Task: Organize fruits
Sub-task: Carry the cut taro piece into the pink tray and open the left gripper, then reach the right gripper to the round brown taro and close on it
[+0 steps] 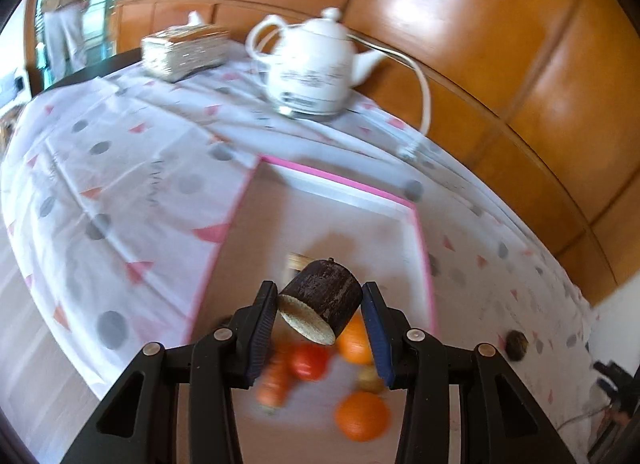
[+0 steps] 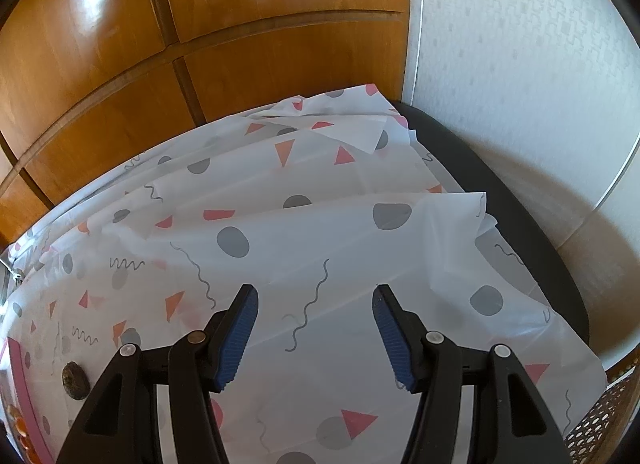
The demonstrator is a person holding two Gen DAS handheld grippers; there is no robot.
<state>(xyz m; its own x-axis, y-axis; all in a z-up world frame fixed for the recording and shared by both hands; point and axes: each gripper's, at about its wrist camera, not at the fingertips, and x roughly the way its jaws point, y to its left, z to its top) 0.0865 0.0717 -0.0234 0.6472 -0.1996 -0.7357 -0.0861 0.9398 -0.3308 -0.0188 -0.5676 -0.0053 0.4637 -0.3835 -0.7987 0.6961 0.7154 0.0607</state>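
Several fruits [image 1: 352,380] already lie in the pink-edged tray [image 1: 340,182], while the left gripper [image 1: 320,304] carries a dark cut piece [image 1: 326,294] above it and the right gripper [image 2: 316,328] gapes empty.

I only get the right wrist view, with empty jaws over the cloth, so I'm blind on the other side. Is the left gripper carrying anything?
Observer: Yes, the left gripper is shut on a dark fruit half.
Operator: Above what?
Observer: Above a pink-rimmed tray.
Operator: What's in it?
Observer: Oranges and a tomato, blurred, below the jaws.
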